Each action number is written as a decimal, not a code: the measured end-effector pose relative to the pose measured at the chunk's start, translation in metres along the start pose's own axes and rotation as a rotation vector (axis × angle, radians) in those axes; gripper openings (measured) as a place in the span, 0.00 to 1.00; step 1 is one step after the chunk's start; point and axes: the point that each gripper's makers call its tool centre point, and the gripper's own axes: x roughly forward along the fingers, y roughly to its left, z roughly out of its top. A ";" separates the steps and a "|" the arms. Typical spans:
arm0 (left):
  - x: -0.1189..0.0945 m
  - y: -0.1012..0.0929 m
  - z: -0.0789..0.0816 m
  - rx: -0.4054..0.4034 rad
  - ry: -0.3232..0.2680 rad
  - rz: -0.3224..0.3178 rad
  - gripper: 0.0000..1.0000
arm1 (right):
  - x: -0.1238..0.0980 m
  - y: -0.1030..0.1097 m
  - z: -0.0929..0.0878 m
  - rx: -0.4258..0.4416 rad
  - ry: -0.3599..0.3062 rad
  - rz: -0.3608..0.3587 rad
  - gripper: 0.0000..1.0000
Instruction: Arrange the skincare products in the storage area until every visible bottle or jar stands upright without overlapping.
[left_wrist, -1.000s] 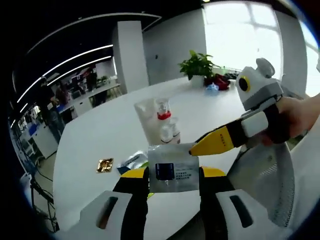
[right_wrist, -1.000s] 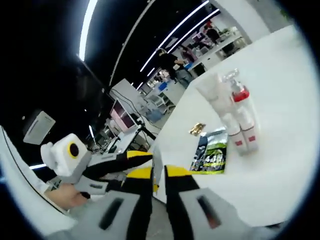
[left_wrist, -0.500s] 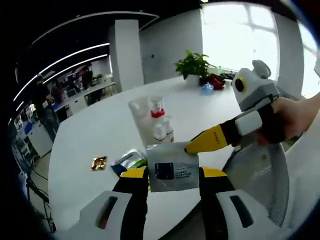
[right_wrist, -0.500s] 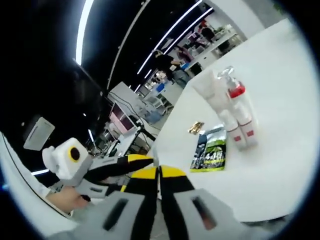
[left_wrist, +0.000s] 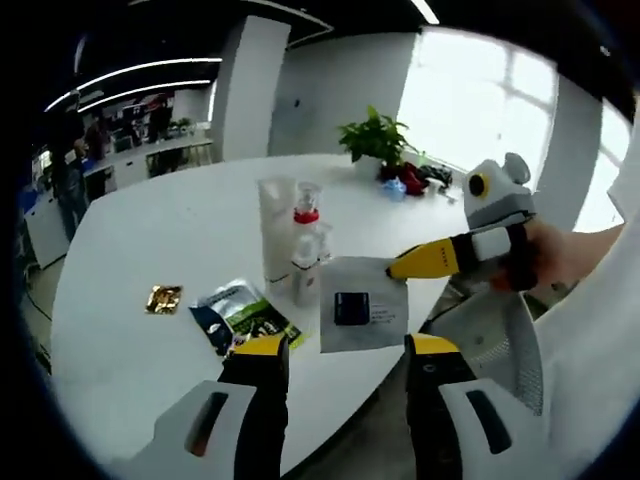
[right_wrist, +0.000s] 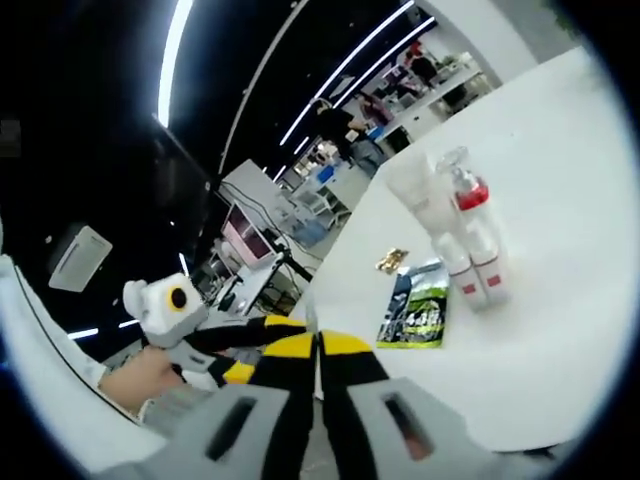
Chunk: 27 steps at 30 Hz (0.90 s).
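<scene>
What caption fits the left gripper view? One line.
Right gripper pinches a silver sachet beyond the open left gripper; bottles stand behind.

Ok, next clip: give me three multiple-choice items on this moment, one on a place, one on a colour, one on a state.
1. Where does the green packet lie?
A. Flat on the white table, beside the bottles
B. On top of the bottles
C. Between the left claw's tips

2. What colour is the collar of the pump bottle?
A. Blue
B. Red
C. Green

3. How does the left claw stand?
A. Shut on a bottle
B. Shut on the silver sachet
C. Open, holding nothing

Key: 1 A, the packet lies flat on the tabletop next to the upright bottles. 2 B, a red ring sits under the clear pump head. 3 C, its yellow tips stand apart, while the right claw pinches the silver sachet by a corner.
</scene>
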 end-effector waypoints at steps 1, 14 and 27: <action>0.000 0.001 0.003 -0.012 -0.021 -0.007 0.43 | -0.001 0.001 0.000 0.001 -0.001 0.006 0.01; 0.004 -0.010 -0.004 -0.133 0.006 -0.208 0.30 | -0.006 0.010 0.002 -0.024 0.044 0.103 0.01; 0.001 0.002 0.004 -0.274 -0.078 -0.217 0.00 | 0.004 0.000 -0.002 -0.058 0.090 0.072 0.01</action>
